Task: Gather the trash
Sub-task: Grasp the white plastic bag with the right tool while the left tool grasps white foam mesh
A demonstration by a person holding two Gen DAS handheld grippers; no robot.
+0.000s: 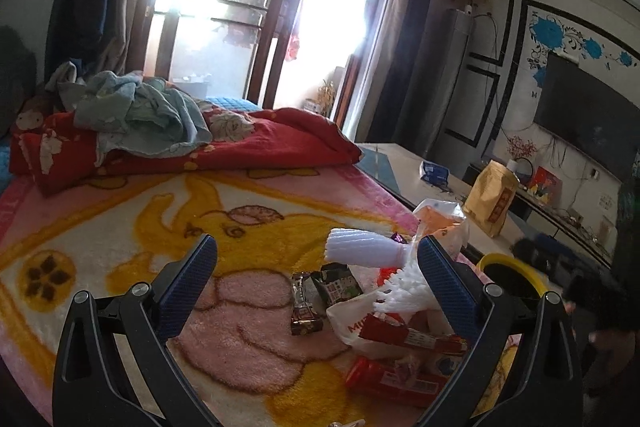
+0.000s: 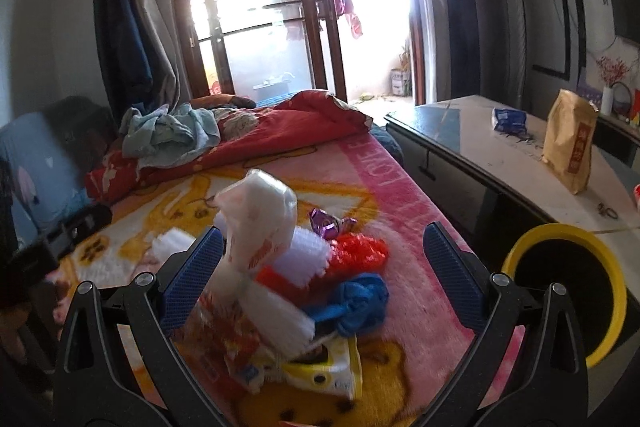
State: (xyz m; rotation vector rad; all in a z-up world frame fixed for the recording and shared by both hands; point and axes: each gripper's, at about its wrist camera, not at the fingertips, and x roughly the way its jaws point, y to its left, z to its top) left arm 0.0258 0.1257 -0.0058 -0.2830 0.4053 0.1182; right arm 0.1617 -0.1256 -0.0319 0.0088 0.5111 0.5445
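Trash pile [image 2: 304, 291] is lying on the bed's cartoon-print blanket [image 1: 120, 227], near the edge facing the worktop [image 2: 520, 163]. In the right wrist view it is showing a white foam net sleeve [image 2: 280, 311], a white plastic bag [image 2: 260, 211] standing up and blurred, a red mesh piece [image 2: 360, 251], a crumpled blue wrapper [image 2: 356, 301], a purple foil wrapper [image 2: 326, 221] and a yellow-and-white packet [image 2: 320, 375] at the bottom.

Right gripper [image 2: 324, 277] is hovering low over the pile and pointing along the bed toward the window; its fingers [image 2: 452, 279] are standing wide apart, holding nothing, with the pile lying between them. Left finger pad is sitting just beside the plastic bag; contact cannot be told.

Left gripper [image 1: 316, 291] is also hanging above the blanket with fingers [image 1: 188, 291] spread wide and empty. The foam sleeve [image 1: 360, 247], dark snack wrappers [image 1: 320, 291] and red packets [image 1: 400, 375] are lying toward its right finger.

Yellow-rimmed bin [image 2: 568, 291] is standing just off the bed edge, beside the worktop. A tan paper bag [image 2: 570, 143] is standing upright on the worktop. A red quilt [image 1: 240, 143] is lying bunched at the bed's far end.
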